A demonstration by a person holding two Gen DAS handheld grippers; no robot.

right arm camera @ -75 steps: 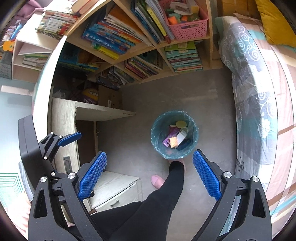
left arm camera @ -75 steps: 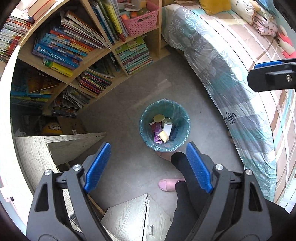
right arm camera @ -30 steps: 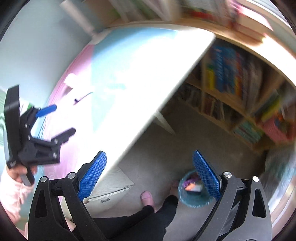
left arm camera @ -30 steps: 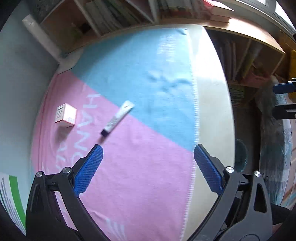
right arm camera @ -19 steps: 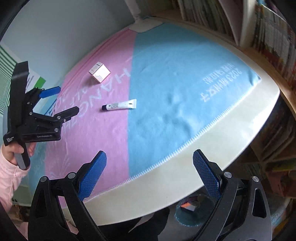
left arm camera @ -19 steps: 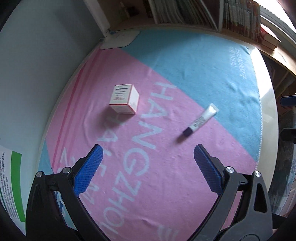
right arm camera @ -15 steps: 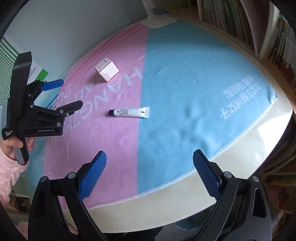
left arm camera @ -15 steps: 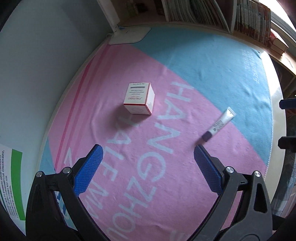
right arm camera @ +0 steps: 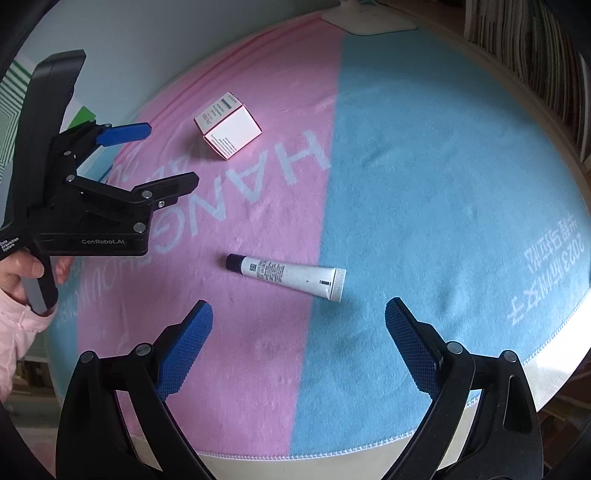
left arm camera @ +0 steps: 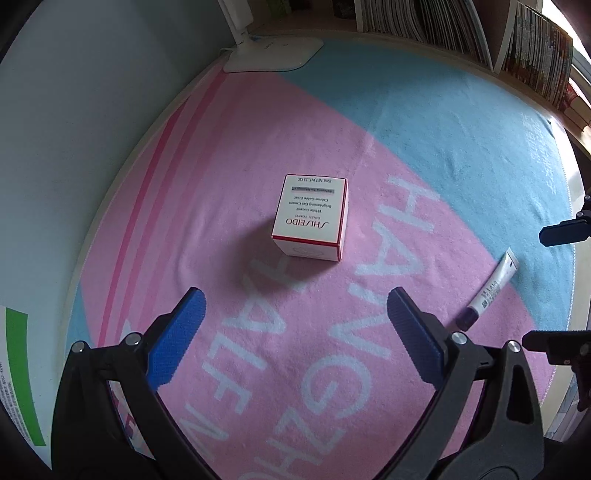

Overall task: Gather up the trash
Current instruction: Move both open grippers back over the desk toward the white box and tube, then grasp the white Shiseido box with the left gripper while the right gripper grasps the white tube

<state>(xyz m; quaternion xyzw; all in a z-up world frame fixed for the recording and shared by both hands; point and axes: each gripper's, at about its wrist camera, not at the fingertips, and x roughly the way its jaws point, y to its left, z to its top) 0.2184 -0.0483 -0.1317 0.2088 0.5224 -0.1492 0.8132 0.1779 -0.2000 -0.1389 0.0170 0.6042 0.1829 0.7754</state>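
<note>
A small white carton with red edges (left arm camera: pixel 312 218) (right arm camera: pixel 228 125) stands on the pink half of a pink and blue cloth (left arm camera: pixel 461 122) (right arm camera: pixel 424 166). A white tube with a dark cap (right arm camera: pixel 286 275) (left arm camera: pixel 487 290) lies across the seam of the two colours. My left gripper (left arm camera: pixel 295 336) hangs open just short of the carton, nothing between its blue pads; it also shows in the right wrist view (right arm camera: pixel 162 157), held by a hand. My right gripper (right arm camera: pixel 299 343) is open above the tube, its tips (left arm camera: pixel 554 284) at the left wrist view's right edge.
A white lamp base (left arm camera: pixel 273 55) (right arm camera: pixel 373 18) sits at the cloth's far end by a pale wall. Rows of books (left arm camera: pixel 443 26) (right arm camera: pixel 535 55) line shelves behind the table. The table's cream rim (right arm camera: pixel 550 369) runs along the near right.
Both grippers swung up from the waste bin on the floor to the tabletop. Over the last half second the left has closed in on the carton and the right on the tube.
</note>
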